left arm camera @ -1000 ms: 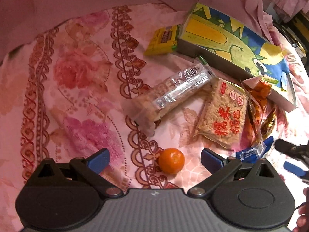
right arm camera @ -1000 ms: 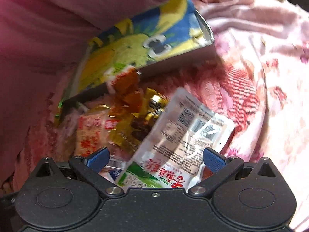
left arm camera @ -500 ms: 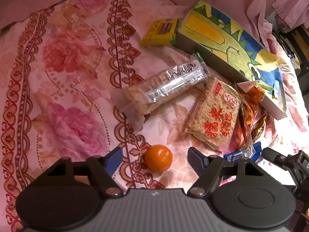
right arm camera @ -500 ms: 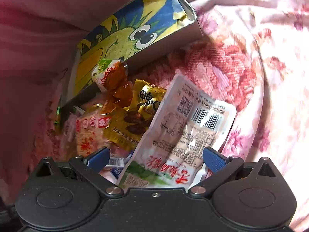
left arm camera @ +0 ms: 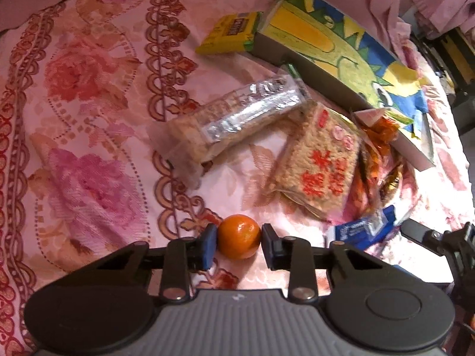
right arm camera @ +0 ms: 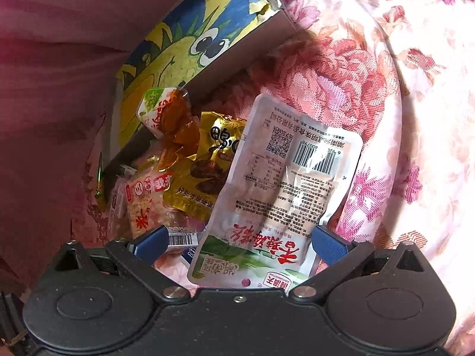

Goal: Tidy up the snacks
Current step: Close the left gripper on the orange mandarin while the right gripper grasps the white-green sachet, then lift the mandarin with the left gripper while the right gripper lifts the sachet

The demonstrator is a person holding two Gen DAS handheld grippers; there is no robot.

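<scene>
My left gripper (left arm camera: pixel 239 241) is shut on a small orange mandarin (left arm camera: pixel 239 239) that rests on the pink floral bedspread (left arm camera: pixel 89 118). Beyond it lie a clear-wrapped rice bar (left arm camera: pixel 234 118), a rice cracker pack with red characters (left arm camera: pixel 320 163), a yellow packet (left arm camera: pixel 230 32) and a cartoon-printed open box (left arm camera: pixel 341 59). My right gripper (right arm camera: pixel 240 244) is open over a white pouch with a barcode (right arm camera: pixel 282 190), which lies between its blue fingers. A gold packet (right arm camera: pixel 204 166) and an orange packet (right arm camera: pixel 175 124) lie beside the box (right arm camera: pixel 184 50).
A blue wrapper (left arm camera: pixel 365 228) lies at the right of the snack pile. The right gripper shows at the left wrist view's right edge (left arm camera: pixel 436 240). Pink curtain folds rise behind the box. Bare bedspread stretches to the left.
My left gripper moved down onto the mandarin and closed its fingers on it. My right gripper stayed open and tilted slightly over the white pouch.
</scene>
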